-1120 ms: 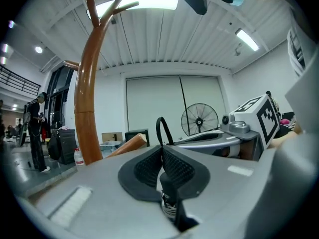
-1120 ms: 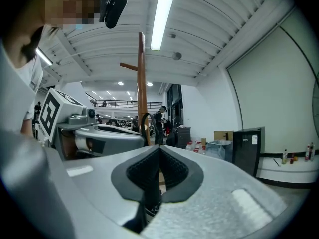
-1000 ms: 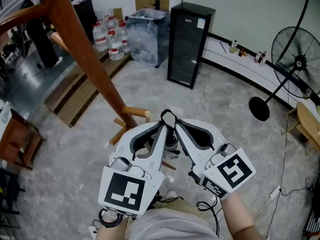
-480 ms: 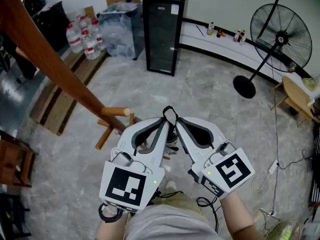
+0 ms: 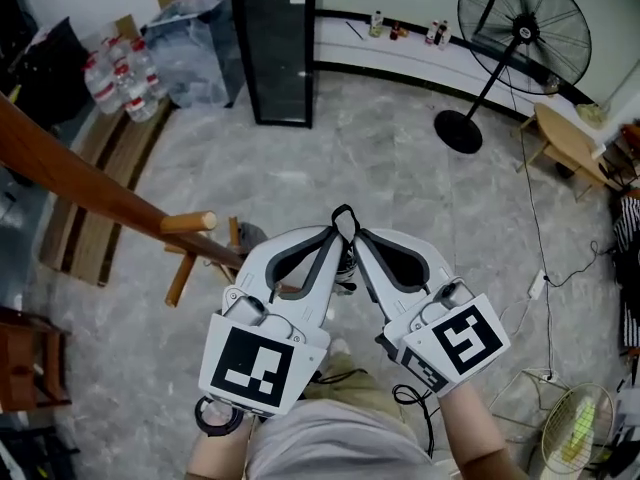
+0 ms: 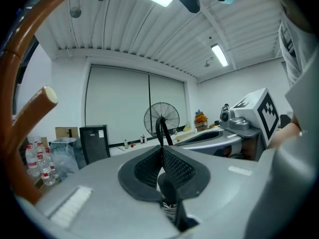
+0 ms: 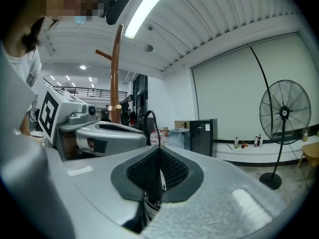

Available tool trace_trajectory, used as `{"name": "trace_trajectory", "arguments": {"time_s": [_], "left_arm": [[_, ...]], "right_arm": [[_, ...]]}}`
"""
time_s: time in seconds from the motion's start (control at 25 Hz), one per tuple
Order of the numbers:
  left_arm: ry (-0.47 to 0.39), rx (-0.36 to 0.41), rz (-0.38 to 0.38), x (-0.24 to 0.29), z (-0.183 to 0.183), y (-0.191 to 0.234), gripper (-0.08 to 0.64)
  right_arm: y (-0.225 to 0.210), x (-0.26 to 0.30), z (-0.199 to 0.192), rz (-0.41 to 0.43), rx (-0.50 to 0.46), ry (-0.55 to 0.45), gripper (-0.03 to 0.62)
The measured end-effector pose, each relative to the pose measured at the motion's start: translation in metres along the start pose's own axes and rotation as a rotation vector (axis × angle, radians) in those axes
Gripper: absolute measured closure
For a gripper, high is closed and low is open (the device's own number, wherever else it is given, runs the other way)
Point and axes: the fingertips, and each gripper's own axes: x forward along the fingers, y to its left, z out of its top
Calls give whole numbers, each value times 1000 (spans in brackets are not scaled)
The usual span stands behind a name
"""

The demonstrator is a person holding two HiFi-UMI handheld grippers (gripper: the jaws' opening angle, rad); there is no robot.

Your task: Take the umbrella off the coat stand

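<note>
The umbrella hangs between my two grippers; its black strap loop [image 5: 344, 218] sticks up where the jaw tips meet. My left gripper [image 5: 336, 238] and right gripper [image 5: 356, 238] are both shut on that strap, tip to tip. In the left gripper view the strap [image 6: 160, 129] rises from the closed jaws and a dark handle part [image 6: 167, 189] sits below. The right gripper view shows the same strap [image 7: 151, 121]. The brown wooden coat stand [image 5: 80, 180] slants at the left, its peg [image 5: 186, 222] apart from the grippers. Most of the umbrella is hidden under the grippers.
A black cabinet [image 5: 273, 46] stands at the back with water bottles [image 5: 113, 76] and a wrapped bin to its left. A pedestal fan [image 5: 520, 28] and a low wooden table [image 5: 566, 146] are at the right. Cables [image 5: 536, 280] trail over the grey floor.
The coat stand and its peg have slid left and away from the grippers in the head view. Both grippers stay closed together on the strap.
</note>
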Motion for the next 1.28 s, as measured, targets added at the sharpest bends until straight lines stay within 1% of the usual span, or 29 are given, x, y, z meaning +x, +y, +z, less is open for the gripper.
{"name": "trace_trajectory", "arguments": {"time_s": [0.28, 0.52, 0.84, 1.12, 1.28], "left_arm": [[10, -9, -134, 8, -10, -24, 538], [18, 3, -220, 16, -20, -40, 538], [35, 13, -305, 22, -35, -56, 538], [41, 9, -356, 22, -43, -59, 538], [42, 19, -379, 25, -45, -64, 538]], "right_arm": [[-8, -20, -16, -118, 46, 33, 589], [-12, -34, -32, -191, 75, 58, 589], [-16, -47, -50, -270, 111, 81, 589], [-16, -50, -59, -326, 124, 101, 589], [-17, -54, -63, -347, 135, 104, 589]]}}
